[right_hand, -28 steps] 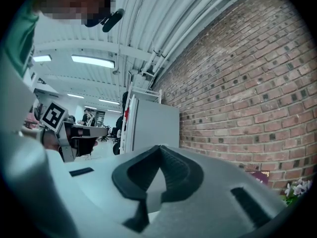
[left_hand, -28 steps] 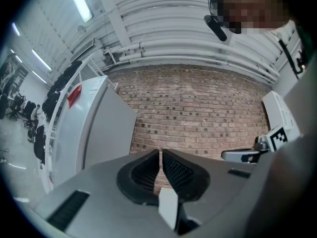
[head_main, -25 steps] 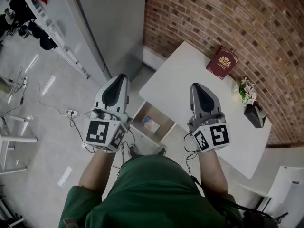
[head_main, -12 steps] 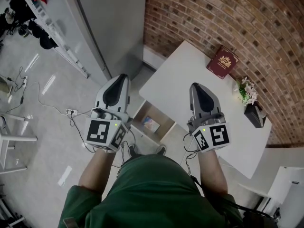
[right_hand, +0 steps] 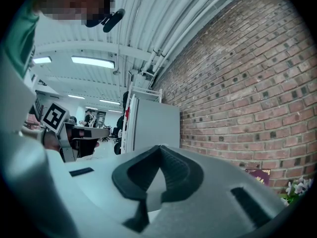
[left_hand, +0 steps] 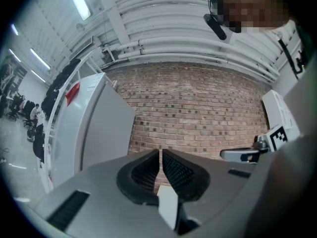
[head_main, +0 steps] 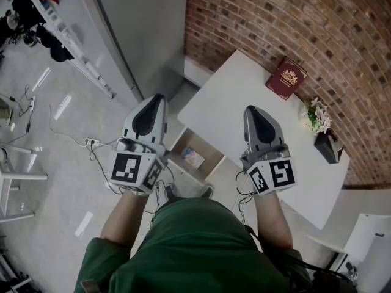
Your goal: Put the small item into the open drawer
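Both grippers are held level in front of the person, with nothing in either. My left gripper [head_main: 153,99] [left_hand: 161,151] hangs over the floor, left of the table; its jaws are shut, only a thin slit showing between the pads. My right gripper [head_main: 249,110] [right_hand: 159,147] is over the white table's [head_main: 226,102] near part, jaws shut with the tips touching. Between and below them, an open wooden drawer [head_main: 209,156] juts out under the table's left edge. A small blue-and-white item [head_main: 193,159] lies inside it.
A dark red box [head_main: 285,79] [right_hand: 257,175], white flowers [head_main: 317,118] [right_hand: 297,186] and a black pot [head_main: 327,148] stand along the brick wall side of the table. A tall grey cabinet [head_main: 140,35] stands at left. A power strip [head_main: 91,144] and cables lie on the floor.
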`<state>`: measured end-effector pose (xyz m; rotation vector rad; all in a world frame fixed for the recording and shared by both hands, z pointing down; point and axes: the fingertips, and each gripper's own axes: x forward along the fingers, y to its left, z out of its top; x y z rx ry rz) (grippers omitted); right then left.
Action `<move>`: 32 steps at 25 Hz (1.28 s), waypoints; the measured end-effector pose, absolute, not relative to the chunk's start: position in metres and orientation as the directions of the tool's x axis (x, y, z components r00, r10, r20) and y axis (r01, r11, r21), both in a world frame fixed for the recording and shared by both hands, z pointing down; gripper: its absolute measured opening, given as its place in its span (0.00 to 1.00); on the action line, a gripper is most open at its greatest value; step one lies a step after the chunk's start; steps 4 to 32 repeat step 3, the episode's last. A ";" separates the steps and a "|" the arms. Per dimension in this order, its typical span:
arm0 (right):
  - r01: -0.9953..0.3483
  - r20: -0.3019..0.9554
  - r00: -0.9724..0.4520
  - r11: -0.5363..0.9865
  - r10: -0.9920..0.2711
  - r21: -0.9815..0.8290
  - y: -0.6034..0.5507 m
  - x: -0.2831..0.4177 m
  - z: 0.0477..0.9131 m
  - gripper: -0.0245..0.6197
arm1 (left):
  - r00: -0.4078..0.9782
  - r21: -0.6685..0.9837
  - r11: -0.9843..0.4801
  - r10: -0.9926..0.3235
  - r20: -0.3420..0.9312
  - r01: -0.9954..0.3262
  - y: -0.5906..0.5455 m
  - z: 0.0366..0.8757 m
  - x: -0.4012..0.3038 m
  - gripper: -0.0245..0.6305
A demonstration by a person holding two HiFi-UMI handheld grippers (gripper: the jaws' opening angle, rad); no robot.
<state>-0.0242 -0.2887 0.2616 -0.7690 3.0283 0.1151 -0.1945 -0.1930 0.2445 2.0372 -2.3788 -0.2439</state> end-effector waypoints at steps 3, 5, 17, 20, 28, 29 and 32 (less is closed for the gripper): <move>-0.476 -0.031 -0.880 0.877 -0.475 0.071 -0.292 -0.022 0.263 0.04 | -0.159 0.116 0.147 -0.982 -0.099 -0.982 -0.197 0.245 -0.192 0.07; -0.476 -0.031 -0.880 0.877 -0.475 0.071 -0.292 -0.022 0.263 0.04 | -0.159 0.116 0.147 -0.982 -0.099 -0.982 -0.197 0.245 -0.192 0.07; -0.476 -0.031 -0.880 0.877 -0.475 0.071 -0.292 -0.022 0.263 0.04 | -0.159 0.116 0.147 -0.982 -0.099 -0.982 -0.197 0.245 -0.192 0.07; -0.476 -0.031 -0.880 0.877 -0.475 0.071 -0.292 -0.022 0.263 0.04 | -0.159 0.116 0.147 -0.982 -0.099 -0.982 -0.197 0.245 -0.192 0.07; -0.476 -0.031 -0.880 0.877 -0.475 0.071 -0.292 -0.022 0.263 0.04 | -0.159 0.116 0.147 -0.982 -0.099 -0.982 -0.197 0.245 -0.192 0.07; -0.476 -0.031 -0.880 0.877 -0.475 0.071 -0.292 -0.022 0.263 0.04 | -0.159 0.116 0.147 -0.982 -0.099 -0.982 -0.197 0.245 -0.192 0.07; -0.476 -0.031 -0.880 0.877 -0.475 0.071 -0.292 -0.022 0.263 0.04 | -0.159 0.116 0.147 -0.982 -0.099 -0.982 -0.197 0.245 -0.192 0.07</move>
